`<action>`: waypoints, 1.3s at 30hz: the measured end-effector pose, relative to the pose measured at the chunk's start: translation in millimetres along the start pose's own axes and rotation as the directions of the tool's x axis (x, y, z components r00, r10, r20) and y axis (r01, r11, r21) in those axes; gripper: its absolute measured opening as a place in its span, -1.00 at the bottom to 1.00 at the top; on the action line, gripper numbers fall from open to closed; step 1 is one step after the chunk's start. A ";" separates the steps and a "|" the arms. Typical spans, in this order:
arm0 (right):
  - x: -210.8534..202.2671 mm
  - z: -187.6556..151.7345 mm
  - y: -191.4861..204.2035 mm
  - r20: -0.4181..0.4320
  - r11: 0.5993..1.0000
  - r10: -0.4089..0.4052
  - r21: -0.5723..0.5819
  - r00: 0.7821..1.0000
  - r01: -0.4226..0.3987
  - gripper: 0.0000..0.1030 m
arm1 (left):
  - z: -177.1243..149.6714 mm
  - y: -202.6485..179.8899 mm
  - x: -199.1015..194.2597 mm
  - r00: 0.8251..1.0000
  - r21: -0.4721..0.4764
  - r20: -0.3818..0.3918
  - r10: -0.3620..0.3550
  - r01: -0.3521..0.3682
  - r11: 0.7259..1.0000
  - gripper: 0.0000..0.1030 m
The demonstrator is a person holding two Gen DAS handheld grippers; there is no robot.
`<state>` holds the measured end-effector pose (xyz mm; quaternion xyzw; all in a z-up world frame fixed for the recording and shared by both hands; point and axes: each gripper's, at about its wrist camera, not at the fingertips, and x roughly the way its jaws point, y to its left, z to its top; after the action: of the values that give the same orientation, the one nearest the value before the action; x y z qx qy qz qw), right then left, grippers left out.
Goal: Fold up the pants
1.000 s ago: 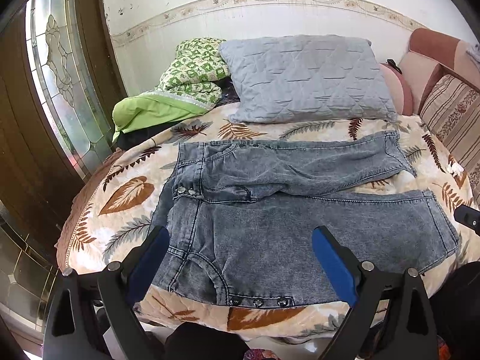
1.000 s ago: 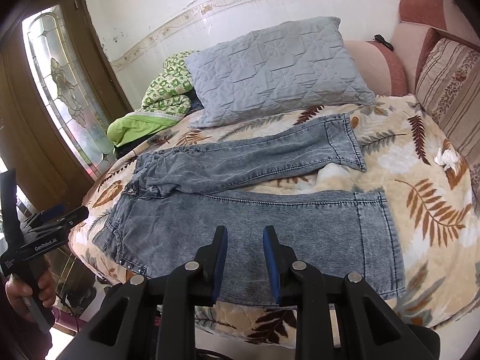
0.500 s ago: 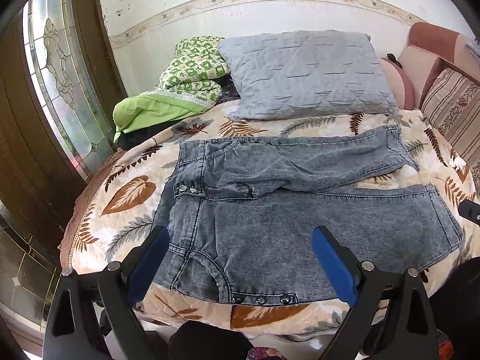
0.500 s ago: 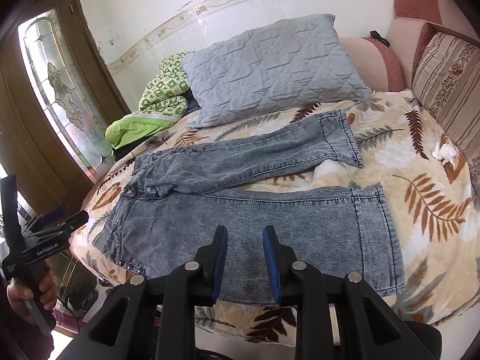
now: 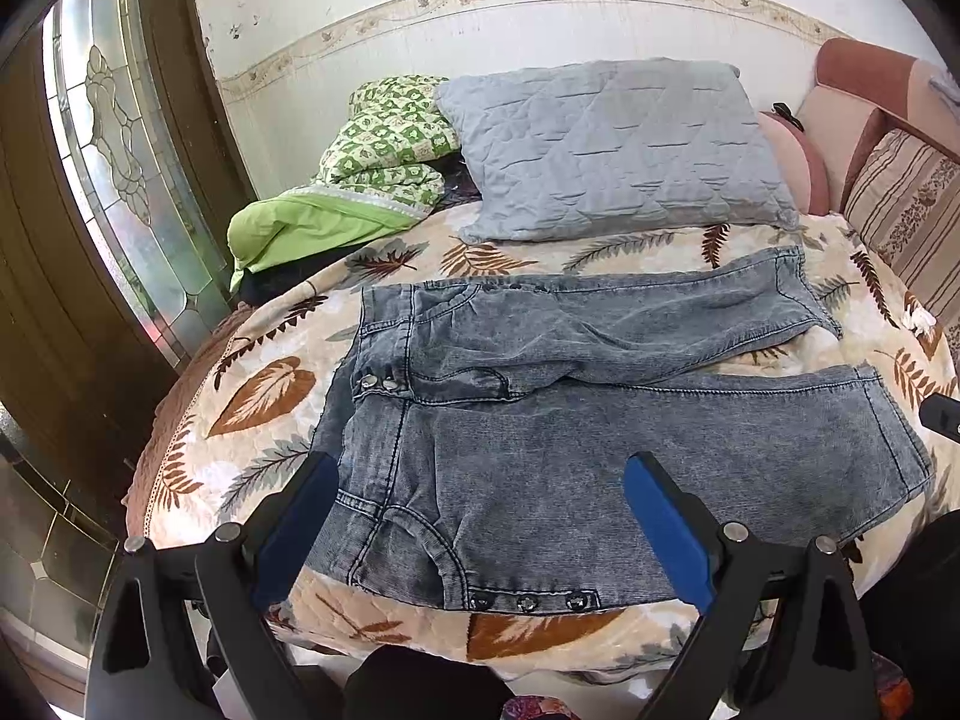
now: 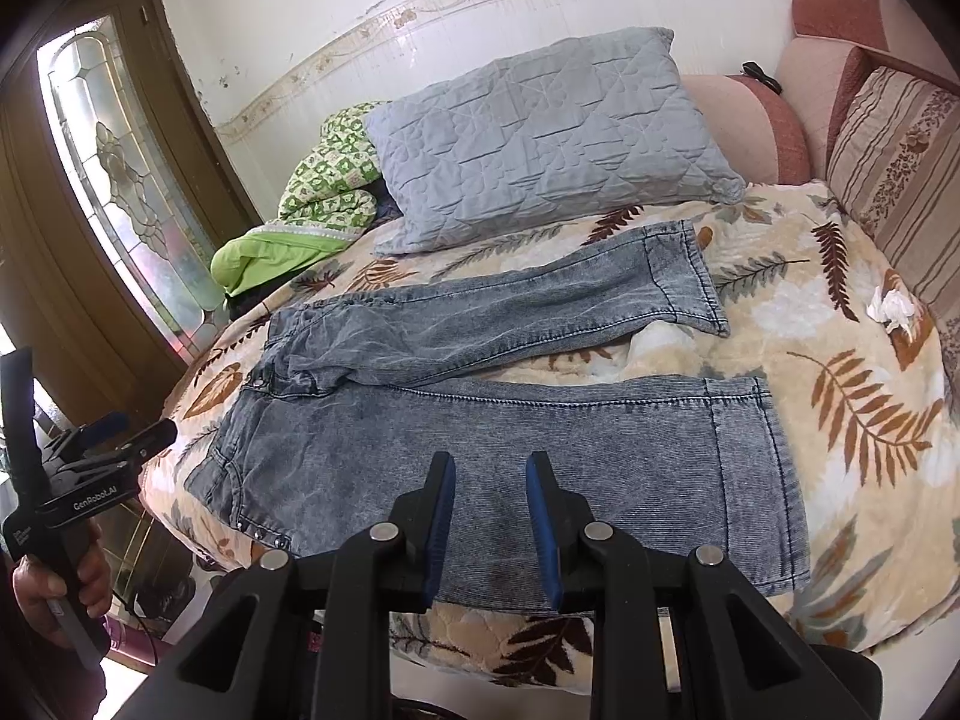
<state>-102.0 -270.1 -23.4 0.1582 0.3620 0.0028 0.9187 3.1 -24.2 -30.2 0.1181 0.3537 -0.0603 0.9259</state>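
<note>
Jeans [image 5: 600,456] are lying flat on the bed [image 5: 264,384], waist to the left, legs fanned apart toward the right — grey pillow [image 5: 612,144] behind them. Left gripper [image 5: 480,516] is spread wide and empty; right gripper [image 6: 489,522] has only a narrow gap, holding nothing.

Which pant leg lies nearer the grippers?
The lower, wider leg, lying flat along the bed's front edge just beyond both grippers. The other leg lies farther back, angled up toward the grey pillow.
</note>
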 end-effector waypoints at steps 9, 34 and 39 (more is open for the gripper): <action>0.9 0.3 0.4 -0.004 1.000 -0.001 0.000 1.000 0.001 -0.47 | 1.4 -0.3 0.6 1.000 0.006 0.000 0.004 -0.004 1.000 0.86; 5.5 -1.0 3.0 -0.008 1.000 -0.006 -0.002 1.000 0.006 -0.47 | 1.3 3.8 5.3 1.000 0.004 -0.009 0.029 -0.029 1.000 0.86; 7.7 1.1 -2.2 -0.015 1.000 -0.014 -0.004 1.000 0.014 -0.47 | 1.6 7.6 18.9 0.999 0.008 -0.042 0.020 -0.020 1.000 0.86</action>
<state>-95.9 -271.6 -28.4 0.1541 0.3697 -0.0017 0.9163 19.7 -17.8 -40.4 0.1265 0.3717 -0.0499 0.9183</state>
